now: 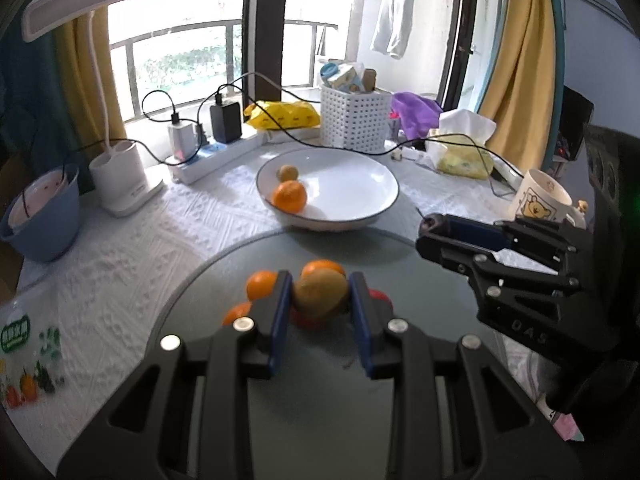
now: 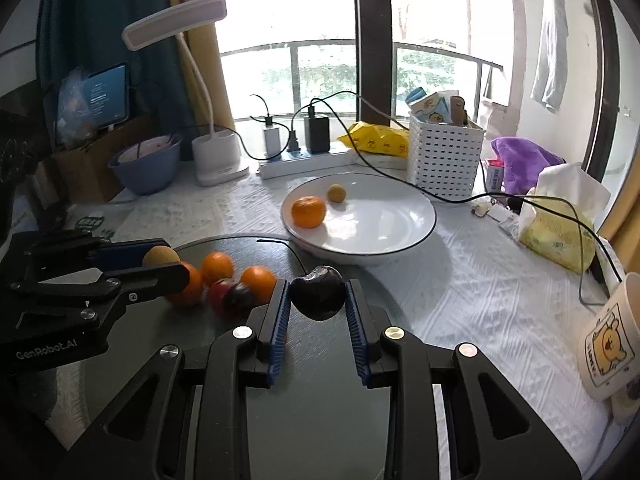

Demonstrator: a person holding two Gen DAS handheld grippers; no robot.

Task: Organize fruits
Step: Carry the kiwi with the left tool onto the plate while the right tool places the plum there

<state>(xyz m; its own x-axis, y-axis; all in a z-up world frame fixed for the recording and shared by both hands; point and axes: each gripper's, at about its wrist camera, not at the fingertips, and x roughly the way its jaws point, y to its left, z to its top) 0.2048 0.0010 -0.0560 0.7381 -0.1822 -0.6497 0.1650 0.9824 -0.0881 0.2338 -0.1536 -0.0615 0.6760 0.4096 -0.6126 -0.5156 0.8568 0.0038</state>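
Left wrist view: low in the center of the frame, the left gripper [image 1: 320, 300] has its two blue pads pressed against the sides of a brownish-green kiwi [image 1: 320, 295], holding it over a dark round tray [image 1: 420, 360]. Three oranges [image 1: 261, 285] and something red, too hidden to name, sit on the tray close behind the fingers. Above center, a white plate [image 1: 360, 188] rests on a pale textured tablecloth [image 1: 140, 248]; it holds one orange [image 1: 289, 196] and a small kiwi [image 1: 287, 173] on its left side. At the right edge, the right gripper [image 1: 436, 236] points left, near a cartoon mug [image 1: 540, 200].

Right wrist view: at center, the right gripper [image 2: 318, 294] clamps a dark plum [image 2: 318, 292] between its blue ribbed pads, above the tray [image 2: 320, 400]. At the left edge, the left gripper [image 2: 160, 260] grips the kiwi [image 2: 161, 256] above the loose oranges [image 2: 258, 280] and two blurred dark-red fruits, possibly plums [image 2: 232, 296]. The plate [image 2: 384, 220] sits just beyond the tray, upper center. Further back stand a white basket [image 2: 444, 156], a desk lamp [image 2: 216, 156] and a blue bowl [image 2: 146, 172].
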